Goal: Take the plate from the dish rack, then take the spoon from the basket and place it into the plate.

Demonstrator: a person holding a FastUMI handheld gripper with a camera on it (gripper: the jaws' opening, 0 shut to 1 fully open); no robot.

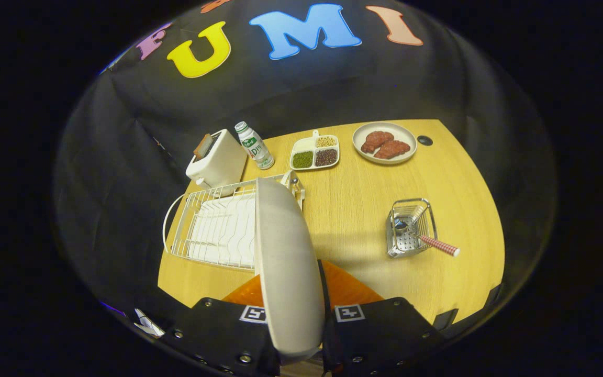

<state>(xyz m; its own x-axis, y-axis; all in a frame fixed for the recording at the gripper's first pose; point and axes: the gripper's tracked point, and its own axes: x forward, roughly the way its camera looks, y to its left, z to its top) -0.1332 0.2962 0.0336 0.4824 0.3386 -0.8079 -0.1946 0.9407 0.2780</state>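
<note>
gripper view: the gripper (297,335) grips a pale plate (286,267) on edge, its two fingers closed against either face of the plate, which stands upright between them and rises over the near end of the white wire dish rack (218,225). the rack sits on a wooden table (364,209), just ahead and to the left of the fingers, with a white drip tray under its wires. beyond the rack stand a white toaster (218,159) with a slice in its slot and a small bottle (254,145) just beside it. farther back lie a divided dish (314,152) of beans and grains and a round plate of meat (384,143), near each other, with a small dark disc (424,140) beside the latter. to the right of the fingers, well apart from the rack, a metal basket (410,228) holds the spoon (427,235), its checked handle tilted out over the basket's near rim. an orange mat (348,290) lies on the table just ahead of the fingers.
</note>
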